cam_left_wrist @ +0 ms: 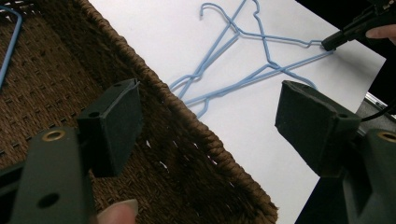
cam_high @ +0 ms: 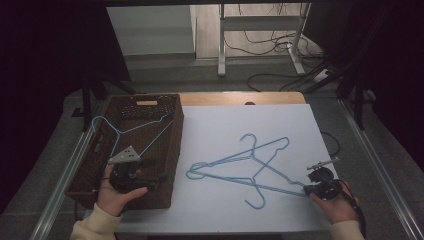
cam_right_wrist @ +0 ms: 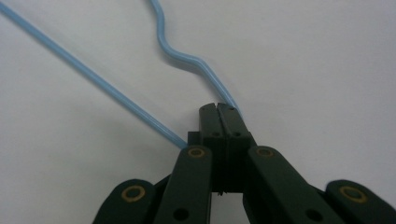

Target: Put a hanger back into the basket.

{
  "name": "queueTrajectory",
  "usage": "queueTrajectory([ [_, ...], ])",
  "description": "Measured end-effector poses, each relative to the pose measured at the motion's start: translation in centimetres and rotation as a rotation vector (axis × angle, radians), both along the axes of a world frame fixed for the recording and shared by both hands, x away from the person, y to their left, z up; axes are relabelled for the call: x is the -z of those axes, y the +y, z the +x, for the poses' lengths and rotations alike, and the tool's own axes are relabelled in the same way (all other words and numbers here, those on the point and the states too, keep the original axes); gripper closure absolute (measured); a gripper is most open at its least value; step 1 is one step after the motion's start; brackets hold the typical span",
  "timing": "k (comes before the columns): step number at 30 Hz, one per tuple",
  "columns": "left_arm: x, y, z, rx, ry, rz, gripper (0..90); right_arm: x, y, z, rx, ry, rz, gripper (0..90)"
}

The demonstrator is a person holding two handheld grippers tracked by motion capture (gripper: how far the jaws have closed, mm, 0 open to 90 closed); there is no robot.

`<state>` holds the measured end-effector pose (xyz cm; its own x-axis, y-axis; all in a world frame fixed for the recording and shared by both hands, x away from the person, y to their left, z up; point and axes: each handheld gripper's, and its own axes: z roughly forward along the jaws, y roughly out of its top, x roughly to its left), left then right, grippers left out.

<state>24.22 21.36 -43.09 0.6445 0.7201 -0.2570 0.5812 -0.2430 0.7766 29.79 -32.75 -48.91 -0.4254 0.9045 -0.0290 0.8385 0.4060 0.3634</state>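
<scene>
Right gripper [cam_high: 306, 189]: black jaws pinched tight on the corner of a thin blue wire hanger [cam_high: 270, 187], near the right edge of the white table [cam_high: 210, 125]; to move it well, lift slowly so it slips free of the second blue hanger [cam_high: 240, 155] crossed with it, apparently underneath. Left gripper [cam_high: 157, 170]: jaws wide, holding nothing, poised over the dark woven basket [cam_high: 172, 150] at the table's left edge. A third hanger [cam_high: 120, 132] lies inside the basket.
</scene>
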Motion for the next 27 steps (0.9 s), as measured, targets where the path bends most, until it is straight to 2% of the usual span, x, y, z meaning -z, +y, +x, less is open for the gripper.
queueTrajectory([
  [4,-0.1,0.0,0.0,0.002,-0.002,0.0,23.5,-0.1,-0.5,0.4,0.021,-0.012,-0.022,89.8],
  [7,-0.1,0.0,-0.1,0.002,-0.004,-0.001,23.5,-0.1,-0.8,0.5,0.034,-0.017,-0.008,89.7],
  [10,-0.2,0.0,-0.1,-0.001,-0.006,-0.002,23.8,-0.9,-0.2,0.3,0.01,-0.039,0.07,89.7],
  [11,-0.2,0.0,-0.1,-0.002,-0.006,-0.004,23.8,-1.1,0.1,0.3,0.001,-0.047,0.081,89.7],
  [14,-0.2,0.0,-0.1,-0.001,-0.005,-0.008,23.7,-1.6,1.5,0.7,-0.04,-0.072,0.128,89.7],
  [21,-0.2,0.0,-0.1,0.002,-0.005,-0.007,23.6,-2.0,5.4,2.8,-0.143,-0.092,0.175,89.7],
  [24,-0.2,0.0,-0.1,0.002,-0.004,-0.006,23.6,-2.5,7.9,4.3,-0.188,-0.107,0.204,89.7],
  [27,-0.3,0.0,-0.1,0.0,-0.005,-0.007,23.6,-2.4,10.8,5.9,-0.242,-0.102,0.219,89.7],
])
